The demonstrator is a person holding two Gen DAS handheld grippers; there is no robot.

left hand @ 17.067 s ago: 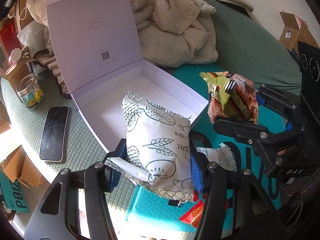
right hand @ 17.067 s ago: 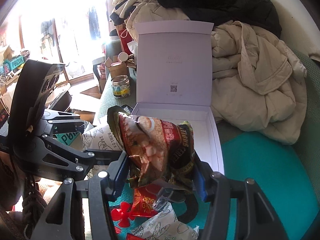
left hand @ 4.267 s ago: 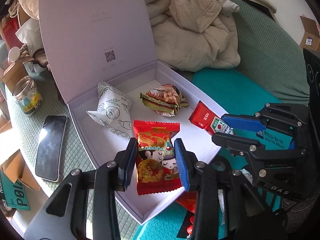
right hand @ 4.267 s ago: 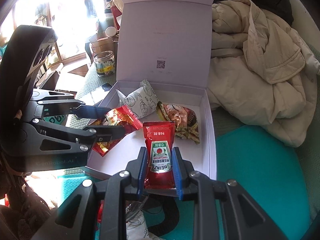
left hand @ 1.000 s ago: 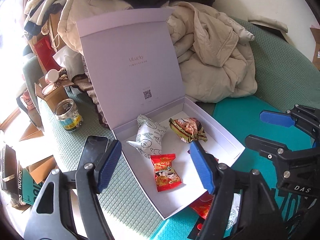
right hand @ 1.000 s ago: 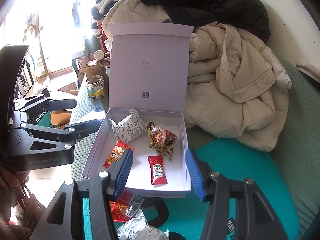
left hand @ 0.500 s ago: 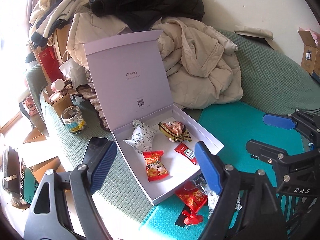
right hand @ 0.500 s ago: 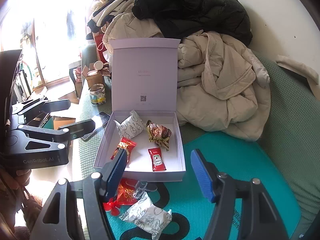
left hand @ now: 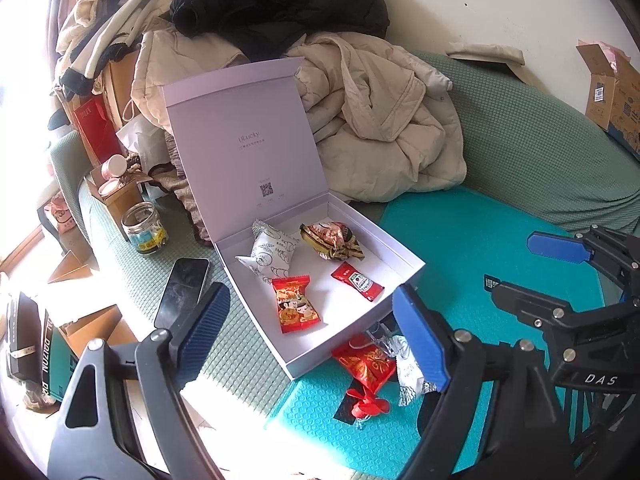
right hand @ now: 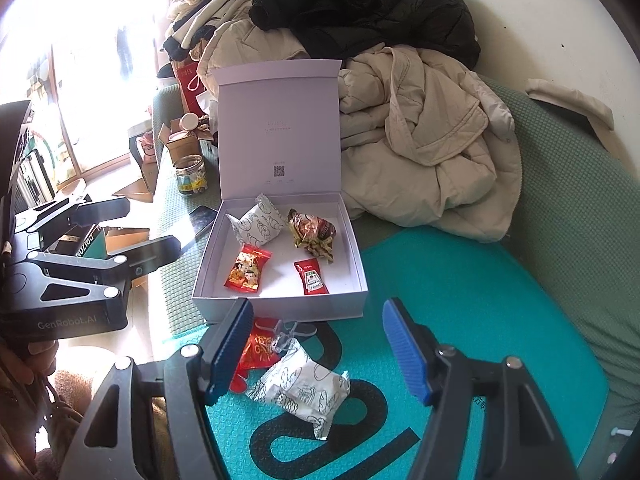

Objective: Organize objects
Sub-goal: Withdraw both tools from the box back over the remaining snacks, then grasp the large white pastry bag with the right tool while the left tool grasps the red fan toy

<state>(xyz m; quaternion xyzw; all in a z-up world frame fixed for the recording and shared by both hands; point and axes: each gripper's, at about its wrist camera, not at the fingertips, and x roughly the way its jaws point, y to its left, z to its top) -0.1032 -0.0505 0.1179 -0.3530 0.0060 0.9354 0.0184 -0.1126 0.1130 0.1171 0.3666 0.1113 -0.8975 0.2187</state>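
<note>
Glass jar [left hand: 144, 228] and phone [left hand: 182, 292] far left on the sofa cover [left hand: 236, 364], well clear of the work.

Next, left claw [left hand: 310, 292]: released, just been spreading wider, nothing between the pads. Hangs back above the box's near corner, likely to leave room for choosing the next item.

Then lilac box [left hand: 400, 250], lid [left hand: 248, 140] propped upright against the coats [left hand: 380, 128], apparently to keep the tray reachable from the front. Holds four things in two loose rows, none overlapping: white bun pack [left hand: 268, 256] and crumpled brown snack [left hand: 332, 240] at the back, red candy [left hand: 294, 304] and ketchup sachet [left hand: 357, 281] in front.

Not yet boxed, just before the front wall on the teal mat [right hand: 480, 300]: red packet [right hand: 260, 350], a clear item too small to name, and a second white pack [right hand: 304, 388].

Rightmost, right claw [right hand: 318, 308]: likewise released, just been opening, empty. Hovers over those leftovers, probably next to go in.
</note>
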